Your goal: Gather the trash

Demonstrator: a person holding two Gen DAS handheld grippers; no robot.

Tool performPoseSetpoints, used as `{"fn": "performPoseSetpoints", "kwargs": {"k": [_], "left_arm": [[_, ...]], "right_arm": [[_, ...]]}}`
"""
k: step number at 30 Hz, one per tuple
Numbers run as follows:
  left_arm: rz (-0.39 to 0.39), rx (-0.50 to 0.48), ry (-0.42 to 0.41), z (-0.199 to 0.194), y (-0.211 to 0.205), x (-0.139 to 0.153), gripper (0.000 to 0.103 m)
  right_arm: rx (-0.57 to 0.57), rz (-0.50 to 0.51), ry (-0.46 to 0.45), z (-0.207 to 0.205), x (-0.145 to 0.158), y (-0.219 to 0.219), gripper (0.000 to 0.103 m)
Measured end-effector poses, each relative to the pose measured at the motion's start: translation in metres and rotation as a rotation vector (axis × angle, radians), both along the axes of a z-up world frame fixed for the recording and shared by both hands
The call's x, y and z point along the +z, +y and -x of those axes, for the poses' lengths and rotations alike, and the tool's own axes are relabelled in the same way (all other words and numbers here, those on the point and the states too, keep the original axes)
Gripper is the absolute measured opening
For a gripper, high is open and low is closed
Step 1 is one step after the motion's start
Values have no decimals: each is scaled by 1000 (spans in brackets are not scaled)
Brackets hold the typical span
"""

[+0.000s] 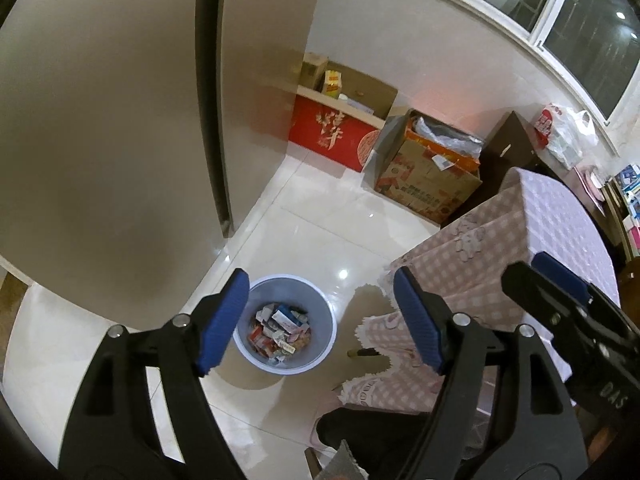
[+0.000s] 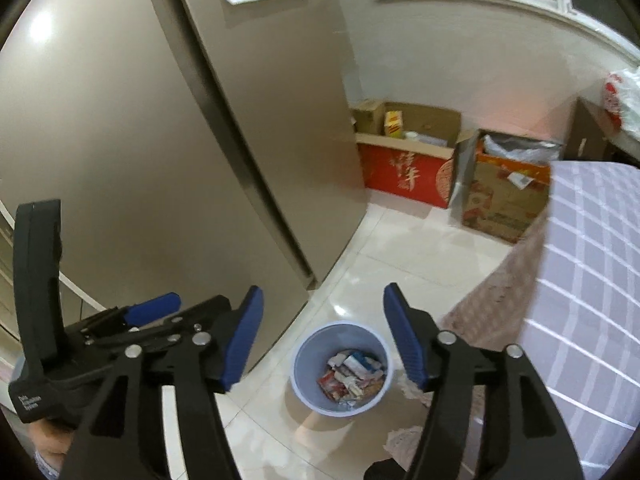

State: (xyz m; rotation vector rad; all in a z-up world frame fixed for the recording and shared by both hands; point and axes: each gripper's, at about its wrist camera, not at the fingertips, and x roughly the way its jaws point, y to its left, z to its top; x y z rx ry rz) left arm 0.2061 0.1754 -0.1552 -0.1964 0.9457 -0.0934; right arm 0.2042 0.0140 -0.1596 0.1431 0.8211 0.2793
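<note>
at far left stands a tall beige fridge point(image 2: 160, 152). beside it the left gripper point(image 1: 316, 320) hangs with its jaws wide apart, nothing between them. below, on the pale tiled floor point(image 1: 320, 232), sits a light blue trash bin point(image 2: 340, 368) — crumpled wrappers and small cartons point(image 2: 352, 376) lie inside. the right gripper point(image 2: 324, 340) is likewise spread and empty. further right, 2 cardboard boxes point(image 2: 408, 172) line the wall — then a table with a pink checked cloth point(image 1: 552, 232).
</note>
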Motion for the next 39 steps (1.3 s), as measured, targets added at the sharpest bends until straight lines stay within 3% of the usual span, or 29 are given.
{"fn": "performPoseSetpoints", "kwargs": {"k": [5,9,12,19,30,39], "left_arm": [[-36,-12,-26,29,-22,38,77],[-8,-26,-71,53,-33,68,79],[7,-35,-109,74,-40,91,85],[-8,-67,-203,116,-65,128,86],[-53,-113,-380,176,-97,181,88],[-85,-129,-446,197,-108,200,88]], "right_arm": [[-38,47,-42,37,32,-22,76],[-72,91,-78,68,57,-38,81],[-105,123,-131,100,84,-52,85],[-167,170,-249,160,131,-71,90],[-250,178,-347,221,178,-91,93],[-282,180,-410,252,197,-101,93]]}}
